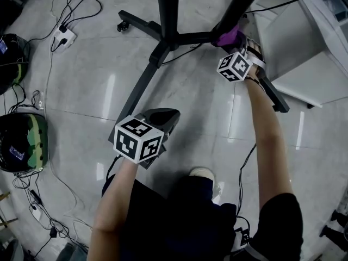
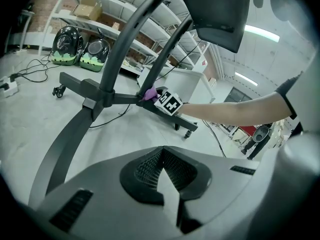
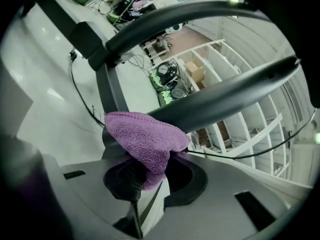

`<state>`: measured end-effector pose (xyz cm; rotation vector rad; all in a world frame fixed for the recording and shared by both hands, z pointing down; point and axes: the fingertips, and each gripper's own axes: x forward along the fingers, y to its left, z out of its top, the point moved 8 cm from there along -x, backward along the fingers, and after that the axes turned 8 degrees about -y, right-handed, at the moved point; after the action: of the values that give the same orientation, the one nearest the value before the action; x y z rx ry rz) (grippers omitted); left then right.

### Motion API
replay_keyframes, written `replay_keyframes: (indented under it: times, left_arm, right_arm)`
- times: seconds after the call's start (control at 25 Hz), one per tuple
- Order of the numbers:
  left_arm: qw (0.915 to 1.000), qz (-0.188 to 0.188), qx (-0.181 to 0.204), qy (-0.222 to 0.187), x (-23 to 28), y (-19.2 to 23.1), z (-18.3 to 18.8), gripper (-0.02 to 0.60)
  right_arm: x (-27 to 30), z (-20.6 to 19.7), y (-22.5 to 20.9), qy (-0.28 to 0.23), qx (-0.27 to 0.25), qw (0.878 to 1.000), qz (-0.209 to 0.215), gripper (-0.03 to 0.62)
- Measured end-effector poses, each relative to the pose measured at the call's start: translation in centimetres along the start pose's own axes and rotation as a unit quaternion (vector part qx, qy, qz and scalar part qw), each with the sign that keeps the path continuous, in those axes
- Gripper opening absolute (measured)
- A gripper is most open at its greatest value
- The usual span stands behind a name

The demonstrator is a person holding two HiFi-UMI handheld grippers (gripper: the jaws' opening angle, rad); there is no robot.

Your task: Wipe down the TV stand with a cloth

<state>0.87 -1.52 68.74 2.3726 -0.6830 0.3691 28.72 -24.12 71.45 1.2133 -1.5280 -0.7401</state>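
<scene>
- TV stand [image 1: 168, 41]: a black frame on castors, with two dark posts rising from a low base. The joint where its legs meet the middle post is the landmark for every place below.
- The purple cloth [image 3: 145, 139] lies to the right of that joint, pressed against the foot of the second, slanted post where it meets the right-hand leg.
- The right gripper [image 3: 144, 178] pinches the lower fold of the cloth between its jaws, and the rest of the cloth bunches out against the post.
- The left gripper [image 2: 162, 171] is below and a little left of the joint, above the front leg and touching nothing. Its jaws are pressed together with nothing between them.
- Progress, as a judgement: the wipe is under way at one low spot on the right side of the frame.
- The black metal shows no streak, damp patch or dust line, so what has already been cleaned cannot be told.
- Probably left to do: the legs running out from the joint, the middle post, and the upper lengths of both posts, which rise out of the head view.
</scene>
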Motion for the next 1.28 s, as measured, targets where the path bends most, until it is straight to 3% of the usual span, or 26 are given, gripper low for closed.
replay_keyframes:
  times: [0.08,0.36,0.72,1.04,1.28]
  left_arm:
    - [1.0,-0.002,0.003,-0.002,-0.1,-0.2,0.1,0.006]
    - [0.9999,-0.009,0.009,-0.008,-0.3,-0.9,0.4,0.006]
    - [0.9995,-0.007,0.019,-0.022,-2.9,-1.2,0.7,0.006]
    - [0.9976,0.035,0.038,-0.046,-7.4,-0.1,1.3,0.006]
    - [0.9935,0.083,0.037,-0.069,-12.1,1.7,1.4,0.006]
  right_arm:
    - [-0.5,0.1,0.4,-0.003,-0.016,1.0,0.001,0.095]
    - [-1.6,0.9,1.2,0.002,0.001,1.0,0.008,0.095]
    - [-5.0,4.5,3.2,-0.004,0.091,0.996,-0.016,0.096]
    - [-9.0,12.7,7.0,-0.122,0.102,0.986,0.047,0.097]
    - [-13.2,20.2,10.3,-0.222,0.099,0.965,0.103,0.097]
